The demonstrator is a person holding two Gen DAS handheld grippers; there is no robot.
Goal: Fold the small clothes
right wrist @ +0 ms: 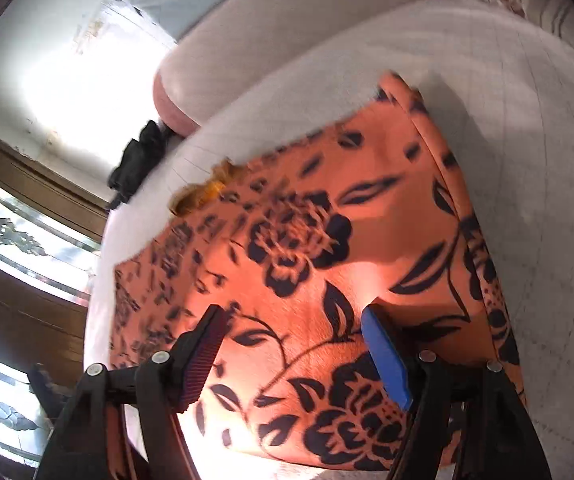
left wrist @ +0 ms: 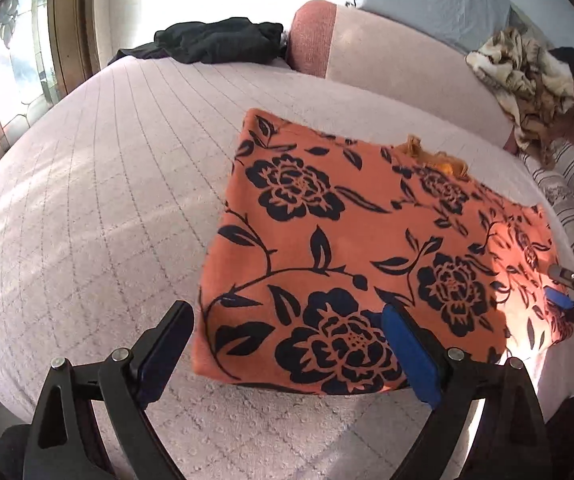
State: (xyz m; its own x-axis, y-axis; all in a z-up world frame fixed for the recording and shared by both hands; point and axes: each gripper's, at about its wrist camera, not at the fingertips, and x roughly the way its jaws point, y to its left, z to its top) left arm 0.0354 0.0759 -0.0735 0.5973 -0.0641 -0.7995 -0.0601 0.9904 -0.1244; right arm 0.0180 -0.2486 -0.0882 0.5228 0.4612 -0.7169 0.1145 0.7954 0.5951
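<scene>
An orange cloth with black flowers [left wrist: 367,248] lies folded flat on the pale quilted bed [left wrist: 107,200]. A bit of yellow fabric [left wrist: 439,158] pokes out at its far edge. My left gripper [left wrist: 287,352] is open, over the cloth's near left corner, holding nothing. My right gripper [right wrist: 291,356] is open just above the cloth [right wrist: 307,240] and holds nothing. It also shows in the left wrist view at the cloth's right edge [left wrist: 567,296].
A black garment [left wrist: 215,40] lies at the far end of the bed. A pink bolster [left wrist: 387,60] lies behind the cloth. A brown and cream garment [left wrist: 527,76] and striped pillows [left wrist: 567,192] are at the right. A window [left wrist: 15,72] stands left.
</scene>
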